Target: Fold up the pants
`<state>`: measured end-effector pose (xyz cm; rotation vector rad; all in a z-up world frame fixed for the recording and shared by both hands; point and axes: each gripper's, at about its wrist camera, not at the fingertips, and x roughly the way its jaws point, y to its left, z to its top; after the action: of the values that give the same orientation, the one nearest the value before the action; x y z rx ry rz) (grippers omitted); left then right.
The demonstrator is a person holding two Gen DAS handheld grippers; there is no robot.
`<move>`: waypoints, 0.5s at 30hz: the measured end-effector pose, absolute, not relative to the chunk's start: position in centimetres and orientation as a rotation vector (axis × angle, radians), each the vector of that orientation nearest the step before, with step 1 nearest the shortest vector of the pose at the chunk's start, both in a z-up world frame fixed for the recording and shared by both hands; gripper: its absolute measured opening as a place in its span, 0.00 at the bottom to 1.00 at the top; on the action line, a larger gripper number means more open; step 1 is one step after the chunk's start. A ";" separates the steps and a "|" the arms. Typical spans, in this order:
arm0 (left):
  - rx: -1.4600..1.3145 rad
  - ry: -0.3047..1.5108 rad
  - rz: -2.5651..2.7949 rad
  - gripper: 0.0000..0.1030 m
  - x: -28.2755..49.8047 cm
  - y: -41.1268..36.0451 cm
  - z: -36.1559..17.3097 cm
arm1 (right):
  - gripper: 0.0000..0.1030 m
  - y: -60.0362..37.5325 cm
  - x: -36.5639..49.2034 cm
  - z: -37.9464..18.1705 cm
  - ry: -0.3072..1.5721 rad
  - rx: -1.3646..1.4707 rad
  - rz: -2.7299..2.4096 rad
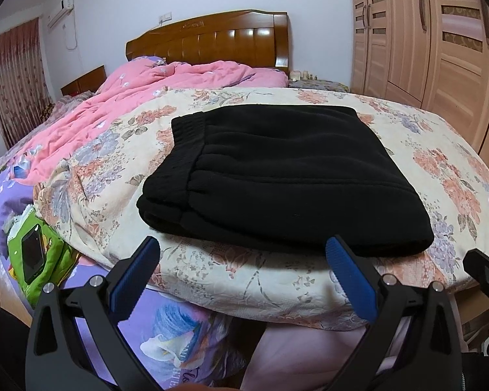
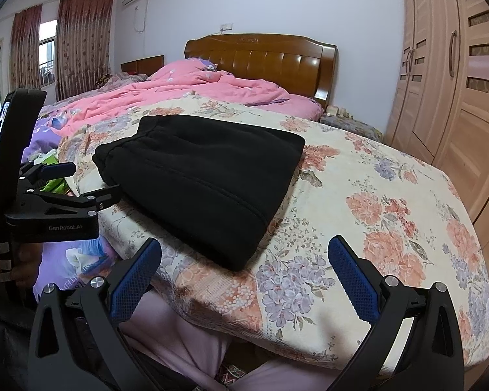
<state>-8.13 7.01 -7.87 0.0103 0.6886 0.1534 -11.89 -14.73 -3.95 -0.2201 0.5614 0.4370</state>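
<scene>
From the left wrist, the pants lie folded into a black, thick rectangle on the floral quilt, near its front edge. The ribbed waistband faces left. The left gripper hangs just short of the fold's near edge, its blue-padded fingers spread wide with nothing between them; the right-hand finger tip overlaps the pants' near corner in the picture, but I cannot tell whether it touches. A pink duvet is bunched behind, below a wooden headboard. A phone lies on green cloth at the left. A wardrobe stands to the right. The right gripper's blue tip shows at the far right edge.

From the right wrist, the pants sit ahead and to the left on the quilt, waistband away at the upper left. The right gripper hovers before the quilt's front edge, fingers wide apart and empty, clear of the fabric. The left gripper shows side-on at the left, beside the pants' near left edge, held by a hand. Curtains hang on the far wall.
</scene>
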 end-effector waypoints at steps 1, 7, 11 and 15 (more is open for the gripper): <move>0.009 0.689 0.154 0.99 -8.1 6.9 -7.9 | 0.96 -14.7 -11.9 -4.0 0.562 -0.221 0.437; 0.007 0.686 0.154 0.99 -8.2 7.0 -7.8 | 0.96 -14.7 -11.8 -3.9 0.560 -0.225 0.439; 0.002 0.680 0.150 0.99 -8.3 7.1 -7.8 | 0.96 -14.7 -11.7 -3.9 0.562 -0.226 0.441; 0.006 0.664 0.156 0.99 -8.4 7.1 -7.8 | 0.96 -14.8 -11.5 -4.0 0.565 -0.216 0.434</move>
<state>-8.36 7.05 -7.80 0.0063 0.6637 0.1562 -11.55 -14.78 -3.98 -0.2165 0.5648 0.4343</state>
